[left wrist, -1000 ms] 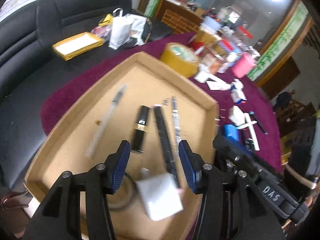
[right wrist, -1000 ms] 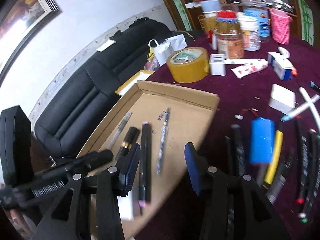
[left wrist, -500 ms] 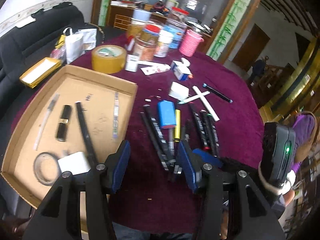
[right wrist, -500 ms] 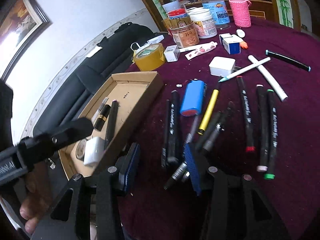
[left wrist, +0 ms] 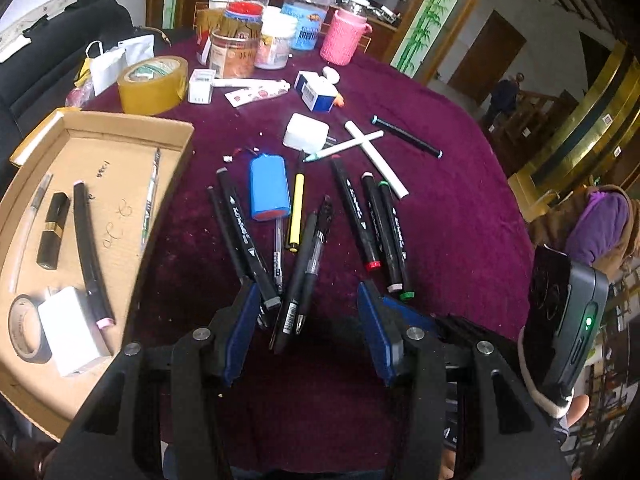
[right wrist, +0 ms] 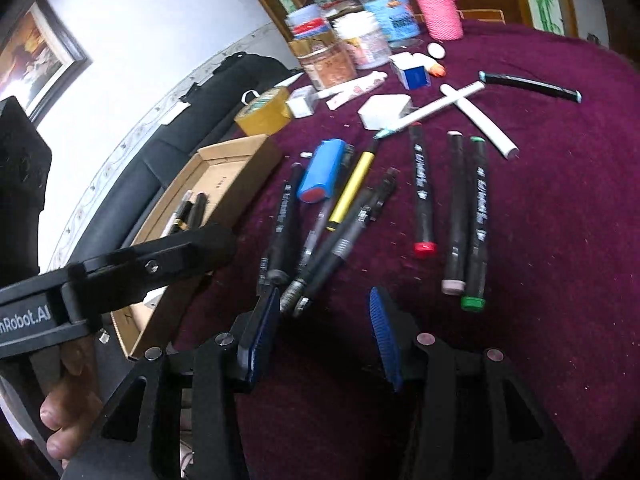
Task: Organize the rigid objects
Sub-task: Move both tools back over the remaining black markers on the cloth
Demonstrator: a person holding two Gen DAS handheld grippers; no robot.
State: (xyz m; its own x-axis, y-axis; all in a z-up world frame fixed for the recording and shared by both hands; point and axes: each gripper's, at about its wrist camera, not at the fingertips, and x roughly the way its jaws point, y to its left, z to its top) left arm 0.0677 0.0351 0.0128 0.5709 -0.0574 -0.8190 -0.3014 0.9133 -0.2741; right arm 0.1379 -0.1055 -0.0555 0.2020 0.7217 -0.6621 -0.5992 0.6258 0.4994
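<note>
A loose heap of black markers and pens (left wrist: 304, 248) lies on the purple cloth, with a blue battery pack (left wrist: 269, 186) and a yellow pen (left wrist: 296, 212) just behind. My left gripper (left wrist: 306, 304) hovers open over the near ends of the pens, nothing pressed between its pads. The right gripper (right wrist: 324, 308) is open too, close above the same heap (right wrist: 332, 240). Right of it lie three markers with red, pink and green caps (right wrist: 460, 216). The cardboard tray (left wrist: 120, 128) at the left holds a black marker (left wrist: 90, 252), a lipstick tube (left wrist: 52, 230), a white block and a tape roll.
At the back stand a yellow tape roll (left wrist: 154, 84), jars (left wrist: 236, 52), a pink cup (left wrist: 344, 38) and a white-blue box (left wrist: 316, 94). White pens (left wrist: 376, 156) cross beside a white adapter (left wrist: 306, 132). A black sofa (right wrist: 132, 184) runs behind the tray.
Both grippers have swung right, away from the tray, and now hang over the pens on the cloth. The right one has also come lower. Their jaws stand as wide as before.
</note>
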